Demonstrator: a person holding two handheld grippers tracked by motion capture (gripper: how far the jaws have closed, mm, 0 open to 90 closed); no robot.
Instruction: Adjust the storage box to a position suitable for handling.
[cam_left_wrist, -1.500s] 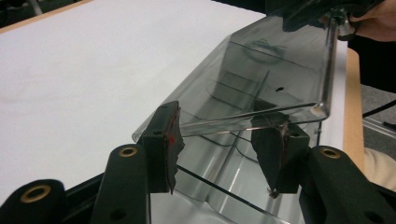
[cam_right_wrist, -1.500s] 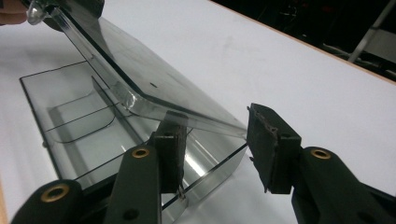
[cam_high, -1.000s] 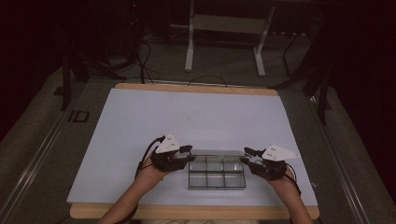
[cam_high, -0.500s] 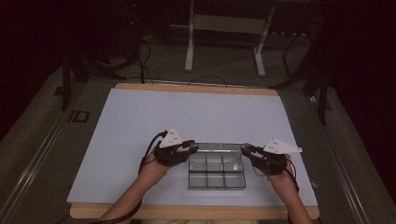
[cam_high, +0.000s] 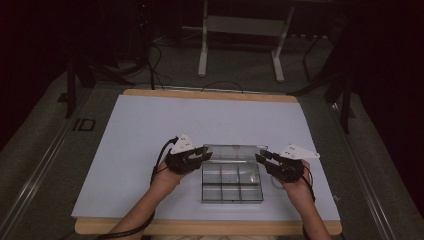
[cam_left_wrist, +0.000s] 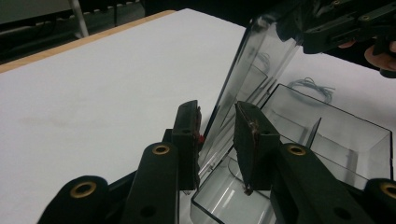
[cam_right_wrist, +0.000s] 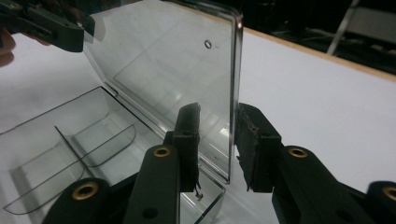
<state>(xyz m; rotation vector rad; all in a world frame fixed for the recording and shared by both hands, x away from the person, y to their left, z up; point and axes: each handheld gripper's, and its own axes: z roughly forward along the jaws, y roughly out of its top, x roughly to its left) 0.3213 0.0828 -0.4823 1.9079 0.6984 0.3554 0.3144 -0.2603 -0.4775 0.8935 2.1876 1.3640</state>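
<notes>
White board (cam_high: 150, 135) covers the table, and a clear box (cam_high: 231, 186) sits at 6 o'clock with its lid (cam_high: 234, 152) raised on the far side. Left gripper (cam_high: 198, 156) and right gripper (cam_high: 263, 158), jaws narrow and just closing, straddle the lid's 9 and 3 o'clock edges, pads apparently not yet pressing. It looks light, stiff, slick and crackable, best pinched gently at those edges.

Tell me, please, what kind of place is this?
Probably a lab or workshop set up for recording manipulation. A white table with wooden edging stands in a dark room, cables trail on the floor behind it, and a person works a clear compartment box with handheld grippers.
</notes>
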